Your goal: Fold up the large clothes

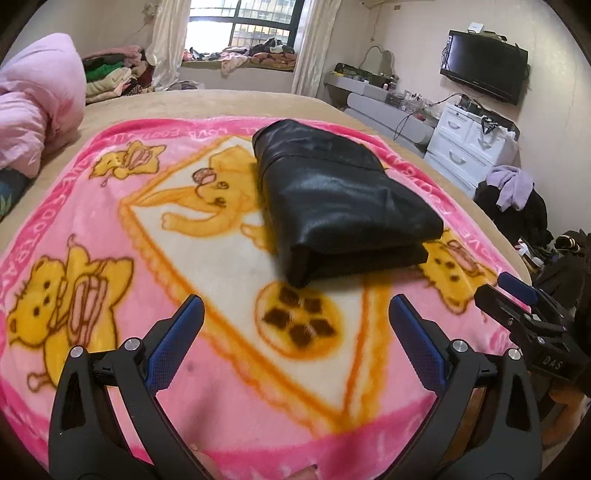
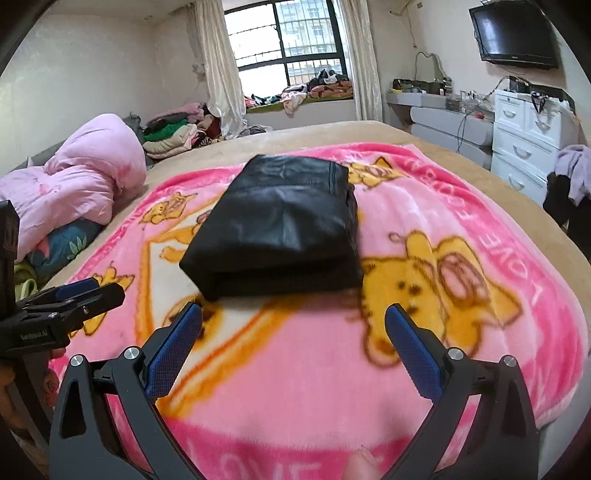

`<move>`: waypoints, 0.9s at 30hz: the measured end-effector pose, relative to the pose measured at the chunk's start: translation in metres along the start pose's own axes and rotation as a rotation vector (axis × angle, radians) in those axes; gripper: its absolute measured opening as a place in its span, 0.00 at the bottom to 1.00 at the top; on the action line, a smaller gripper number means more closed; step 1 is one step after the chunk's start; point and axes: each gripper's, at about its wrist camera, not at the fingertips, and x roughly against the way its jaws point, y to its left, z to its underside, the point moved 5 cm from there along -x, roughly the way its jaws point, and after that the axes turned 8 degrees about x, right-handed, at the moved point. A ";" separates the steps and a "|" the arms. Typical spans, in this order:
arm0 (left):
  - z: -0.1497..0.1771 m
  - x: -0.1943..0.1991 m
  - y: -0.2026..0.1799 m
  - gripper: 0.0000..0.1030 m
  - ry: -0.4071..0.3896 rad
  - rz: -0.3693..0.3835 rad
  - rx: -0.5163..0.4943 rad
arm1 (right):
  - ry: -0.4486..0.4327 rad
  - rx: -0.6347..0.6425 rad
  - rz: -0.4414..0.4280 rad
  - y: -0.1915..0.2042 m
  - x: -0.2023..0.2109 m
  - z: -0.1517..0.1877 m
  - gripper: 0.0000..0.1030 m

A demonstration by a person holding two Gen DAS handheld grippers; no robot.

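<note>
A black leather-like garment (image 1: 340,199) lies folded into a thick rectangle on a pink cartoon blanket (image 1: 110,236) on the bed. It also shows in the right wrist view (image 2: 277,229). My left gripper (image 1: 295,314) is open and empty, held above the blanket a short way in front of the garment's near edge. My right gripper (image 2: 293,325) is open and empty, also just short of the garment's near edge. The right gripper shows at the right edge of the left wrist view (image 1: 517,295), and the left gripper shows at the left edge of the right wrist view (image 2: 85,291).
A bunched pink quilt (image 2: 74,184) lies on the bed's left side. Stacked clothes (image 2: 170,136) sit at the far left corner. A white drawer unit (image 2: 528,133), a grey dresser and a wall TV (image 2: 513,33) stand along the right wall.
</note>
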 end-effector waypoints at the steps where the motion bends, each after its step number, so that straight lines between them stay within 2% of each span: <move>1: 0.003 -0.001 0.002 0.91 0.004 -0.007 0.002 | -0.001 0.001 0.005 0.001 0.001 0.002 0.96; 9: 0.010 -0.005 0.007 0.91 0.022 -0.044 -0.002 | 0.011 0.020 0.030 0.001 0.008 0.009 0.96; 27: 0.012 -0.006 0.011 0.91 0.025 -0.067 -0.012 | 0.015 0.031 0.028 0.003 0.011 0.011 0.96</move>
